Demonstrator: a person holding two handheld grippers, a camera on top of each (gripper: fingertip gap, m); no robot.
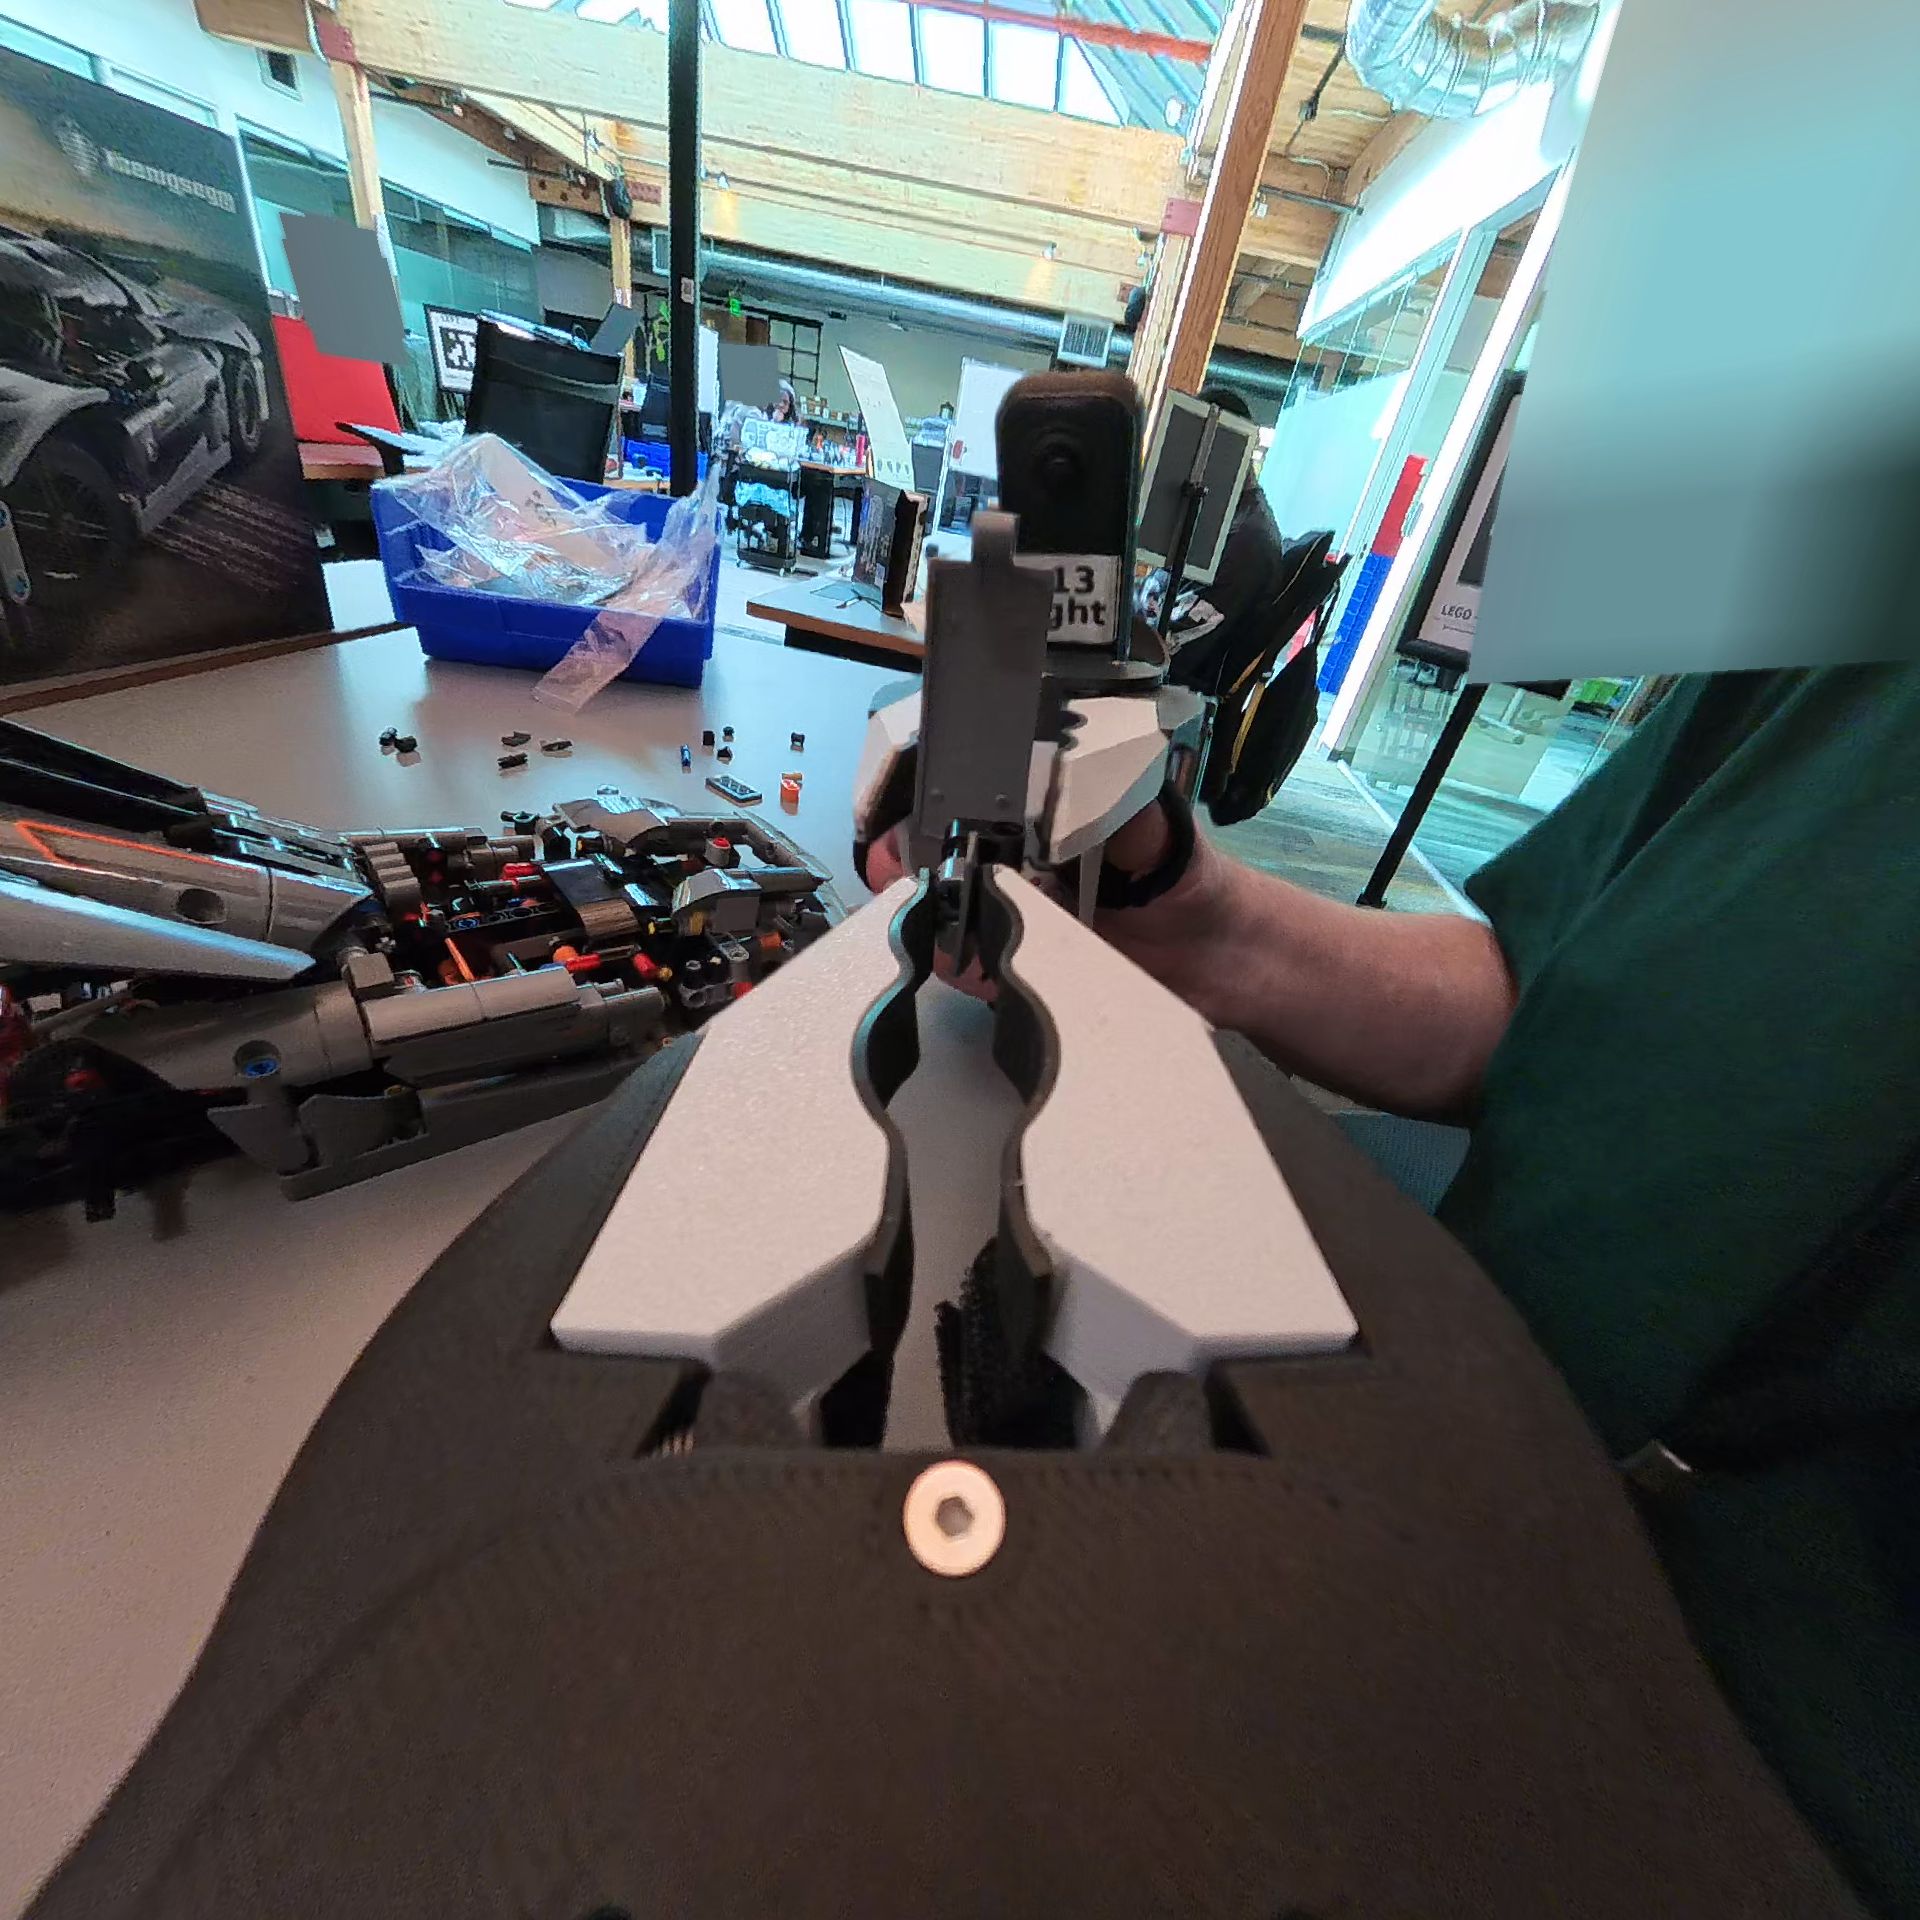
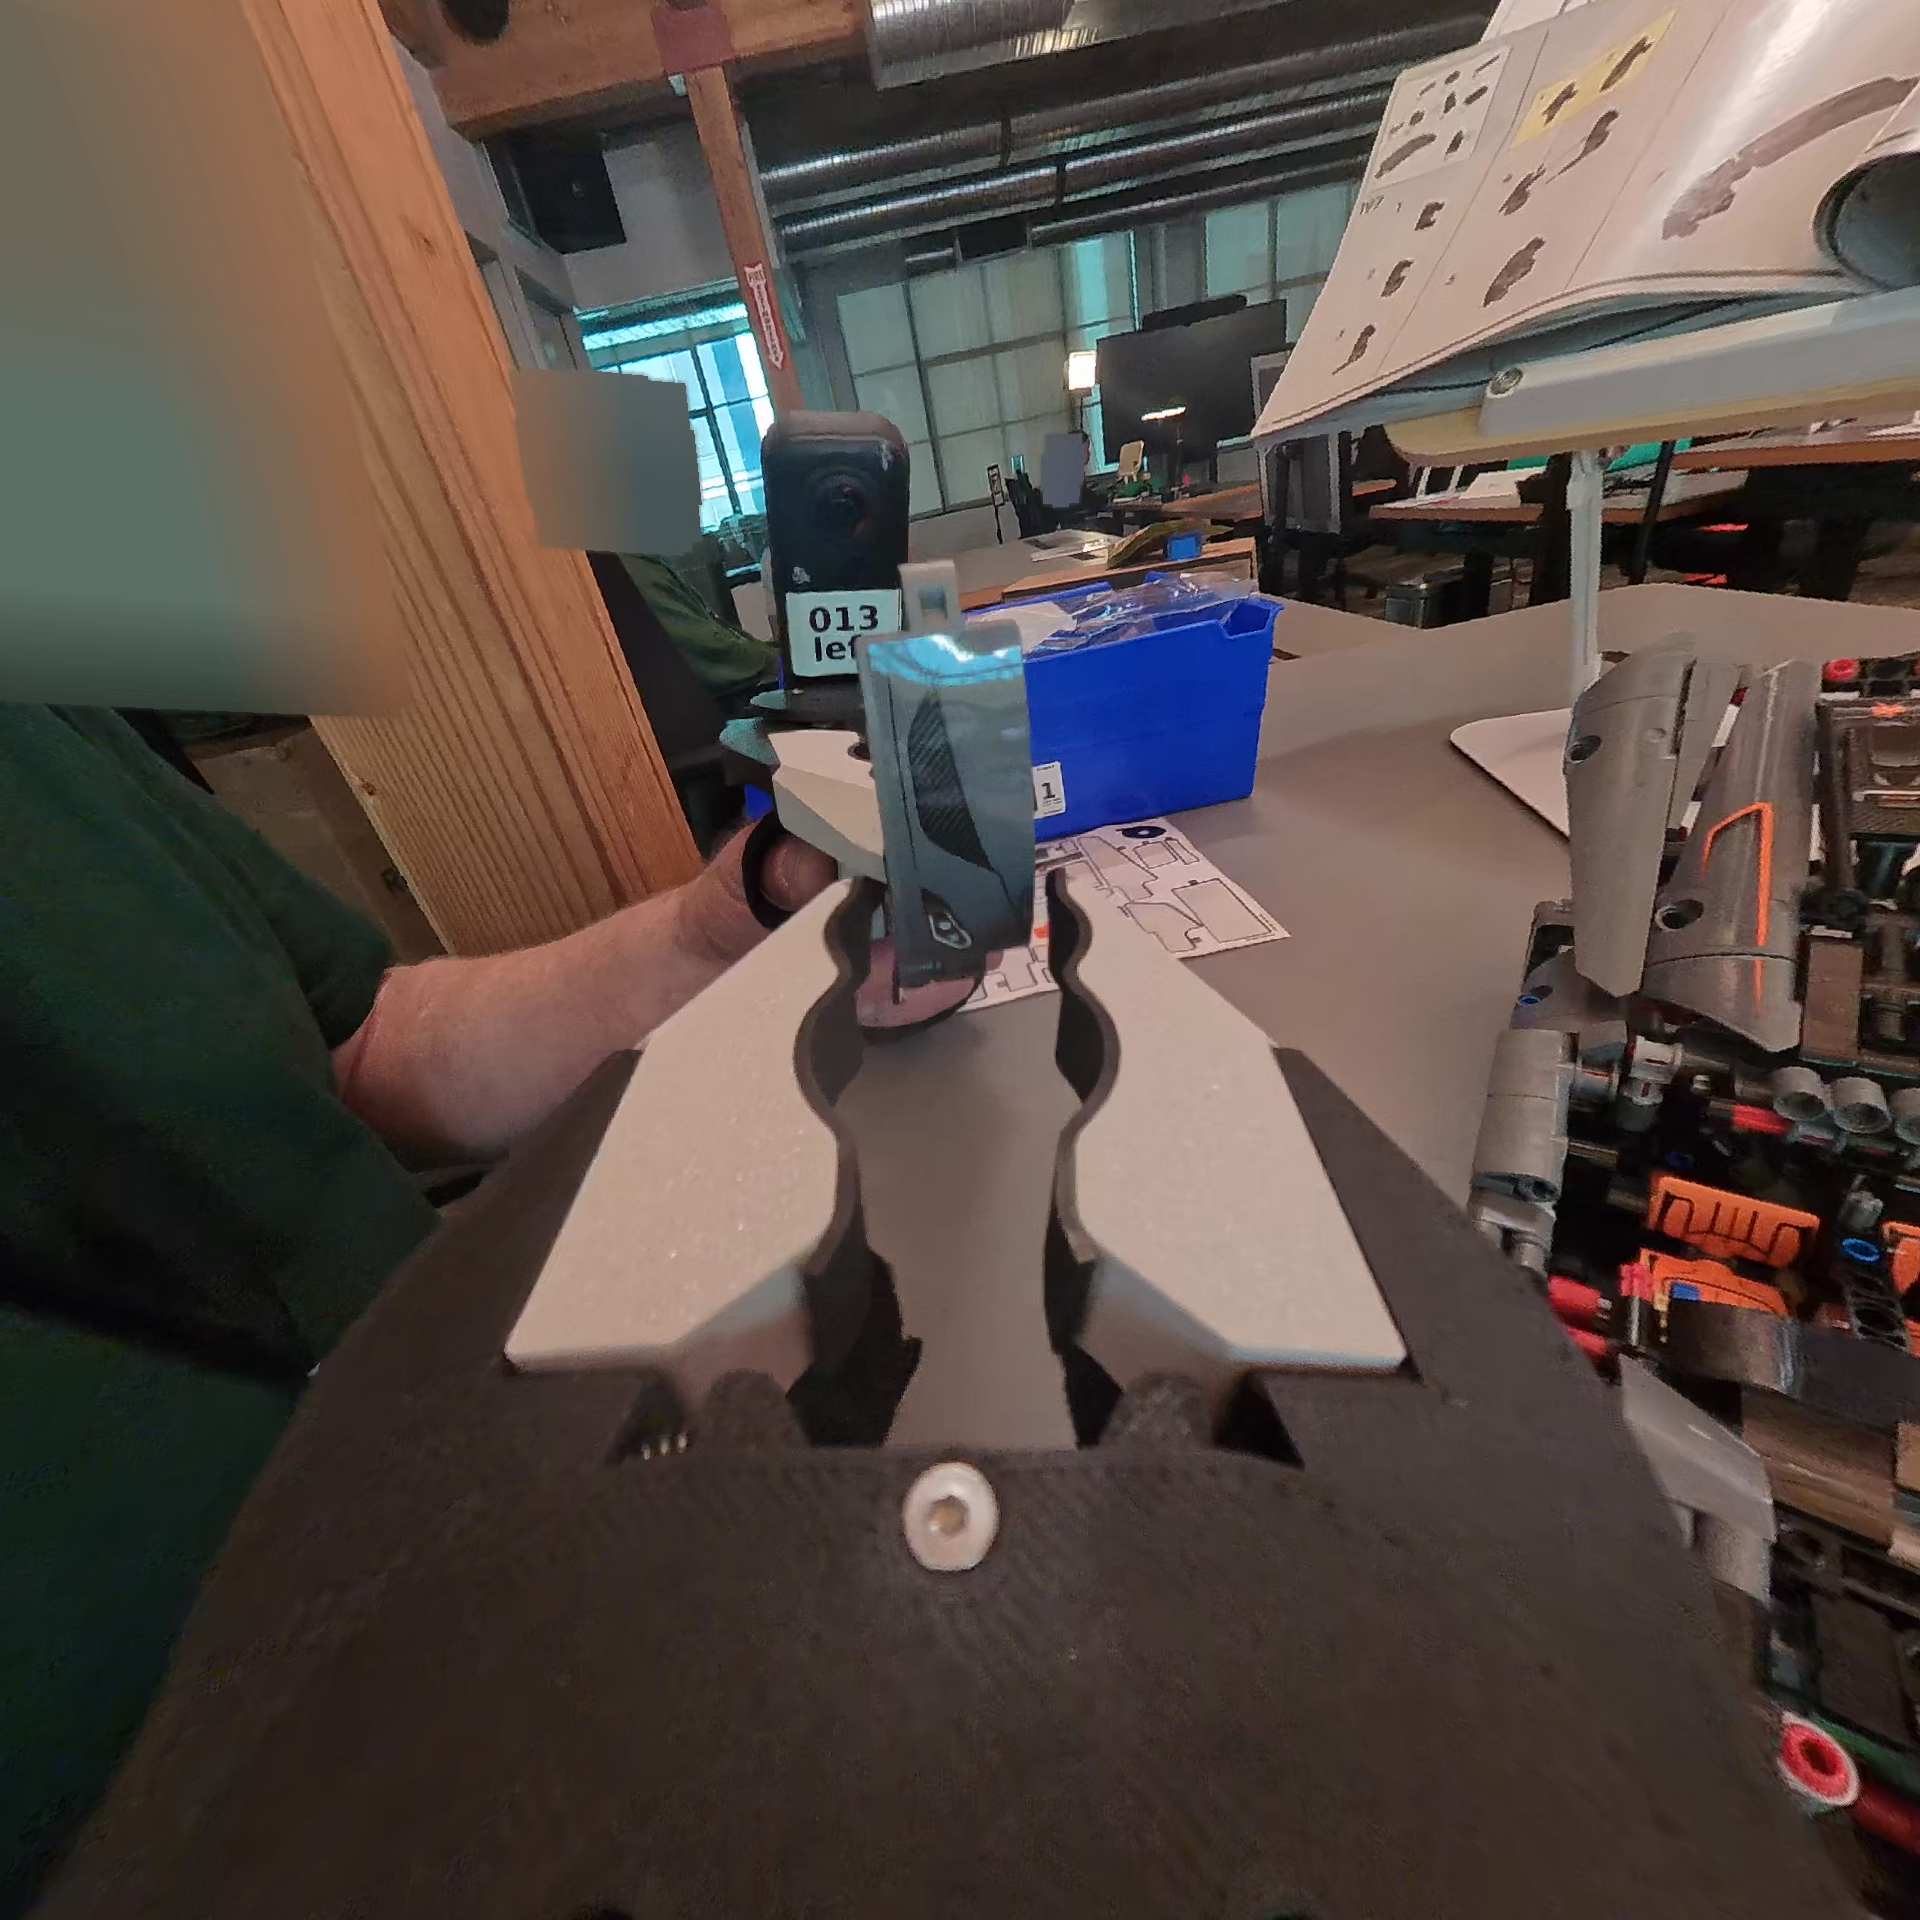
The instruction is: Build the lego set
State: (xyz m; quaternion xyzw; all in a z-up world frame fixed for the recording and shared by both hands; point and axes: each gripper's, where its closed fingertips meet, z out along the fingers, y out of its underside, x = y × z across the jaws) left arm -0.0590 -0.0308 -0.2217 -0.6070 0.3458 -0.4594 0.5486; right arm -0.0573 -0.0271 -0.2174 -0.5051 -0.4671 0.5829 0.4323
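A flat grey Lego panel (image 1: 977, 675) stands upright in the air between both grippers. My left gripper (image 1: 954, 899) is shut on its lower end, where a dark connector sits. In the right wrist view the panel (image 2: 951, 790) shows a dark sticker on its face. My right gripper (image 2: 956, 899) is open, with its tips on either side of the panel's lower part and not touching it. Its white fingers (image 1: 1112, 764) face me from behind the panel. The large grey, black and orange Lego car (image 1: 468, 935) lies on the table (image 1: 156, 1403) to the left.
A blue bin (image 1: 551, 613) with clear plastic bags stands at the back. Several small loose pieces (image 1: 623, 748) lie in front of it. A sticker sheet (image 2: 1164, 904) lies flat. An instruction booklet (image 2: 1558, 187) rests on a white stand. The car (image 2: 1766, 1039) fills the right side. My left and right fingertips are right by each other.
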